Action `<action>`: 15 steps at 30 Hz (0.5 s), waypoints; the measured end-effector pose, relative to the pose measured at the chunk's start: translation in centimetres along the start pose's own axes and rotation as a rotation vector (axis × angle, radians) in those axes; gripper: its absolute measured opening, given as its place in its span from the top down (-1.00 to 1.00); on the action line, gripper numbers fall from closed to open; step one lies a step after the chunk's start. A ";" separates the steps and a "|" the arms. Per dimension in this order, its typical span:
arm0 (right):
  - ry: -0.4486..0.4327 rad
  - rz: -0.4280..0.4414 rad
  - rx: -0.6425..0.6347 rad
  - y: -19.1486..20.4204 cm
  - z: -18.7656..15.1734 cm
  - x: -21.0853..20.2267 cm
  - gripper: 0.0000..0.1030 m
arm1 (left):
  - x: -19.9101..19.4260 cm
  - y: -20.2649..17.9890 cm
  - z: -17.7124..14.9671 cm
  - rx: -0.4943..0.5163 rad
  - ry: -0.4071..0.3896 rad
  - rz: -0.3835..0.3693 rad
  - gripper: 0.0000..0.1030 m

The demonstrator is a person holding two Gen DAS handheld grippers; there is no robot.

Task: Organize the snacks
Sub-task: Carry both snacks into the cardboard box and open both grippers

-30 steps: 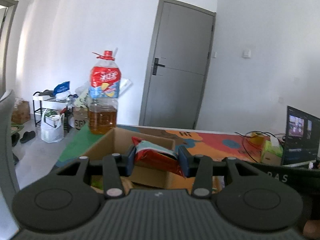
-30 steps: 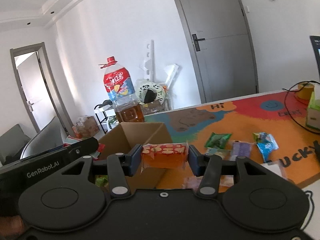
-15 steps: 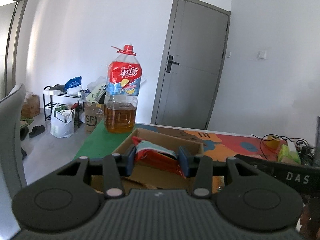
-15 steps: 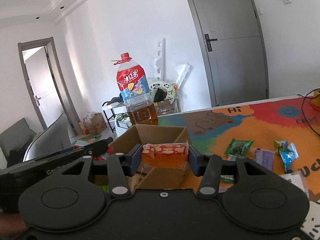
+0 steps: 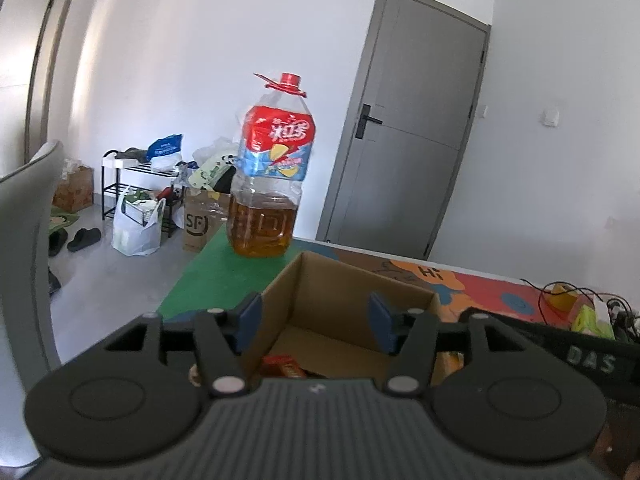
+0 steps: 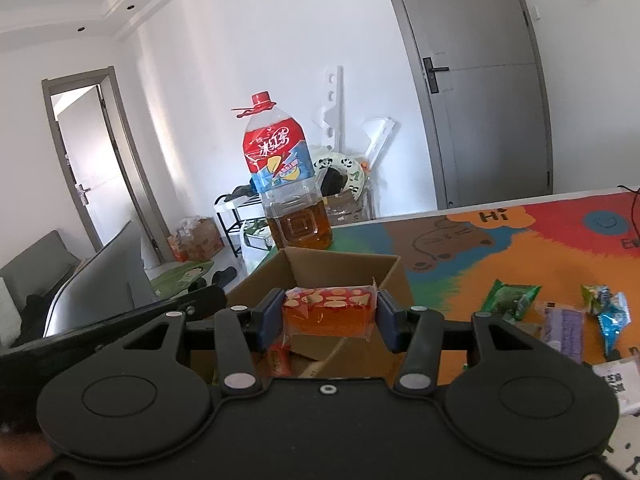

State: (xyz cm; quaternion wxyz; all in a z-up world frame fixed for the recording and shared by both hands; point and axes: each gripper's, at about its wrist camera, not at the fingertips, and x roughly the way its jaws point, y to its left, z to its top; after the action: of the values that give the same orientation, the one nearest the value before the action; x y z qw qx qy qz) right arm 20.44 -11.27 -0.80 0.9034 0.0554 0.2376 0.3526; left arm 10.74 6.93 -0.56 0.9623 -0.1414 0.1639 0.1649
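An open cardboard box (image 5: 360,292) stands on the colourful table mat; it also shows in the right wrist view (image 6: 344,264). My left gripper (image 5: 314,322) is open and empty above the box. A red snack packet (image 5: 282,365) lies in the box below it. My right gripper (image 6: 327,318) is shut on an orange-red snack packet (image 6: 328,312) and holds it over the box's near side. Several loose snack packets (image 6: 510,296) lie on the mat to the right.
A large bottle of amber liquid (image 5: 270,184) stands just behind the box, also in the right wrist view (image 6: 288,184). Cables and a yellow-green item (image 5: 588,316) lie far right. A grey chair (image 5: 24,240) stands left of the table.
My left gripper has opened and the red packet it held has dropped into the box. My right gripper has moved closer over the box, still holding its packet.
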 end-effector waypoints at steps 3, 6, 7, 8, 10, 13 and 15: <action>0.000 0.021 0.013 0.3 0.5 0.8 0.04 | -0.7 0.3 0.1 -0.006 -0.013 0.013 -0.31; 0.001 0.034 0.001 0.9 0.9 1.4 -0.04 | -1.5 0.7 0.2 -0.009 -0.021 0.027 -0.41; -0.005 0.026 -0.008 1.1 0.8 1.3 -0.08 | -1.7 0.8 0.2 -0.011 -0.022 0.032 -0.46; -0.010 0.032 -0.007 1.0 0.8 1.0 -0.14 | -1.9 1.0 0.2 -0.013 -0.024 0.036 -0.52; -0.011 0.044 0.023 0.6 0.5 0.4 -0.34 | -2.2 1.1 0.2 -0.020 -0.025 0.043 -0.66; -0.009 0.030 0.048 -0.2 0.1 -0.5 -0.39 | -2.7 1.2 0.1 -0.033 -0.032 0.056 -0.78; -0.003 0.021 0.065 -0.7 -0.2 -1.1 -0.42 | -2.9 1.1 0.1 -0.038 -0.033 0.053 -0.84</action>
State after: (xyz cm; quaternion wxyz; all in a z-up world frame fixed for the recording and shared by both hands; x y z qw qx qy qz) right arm 20.07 -12.57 -0.74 0.8977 0.0876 0.2469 0.3542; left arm 7.73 7.15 0.32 0.9573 -0.1524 0.1485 0.1958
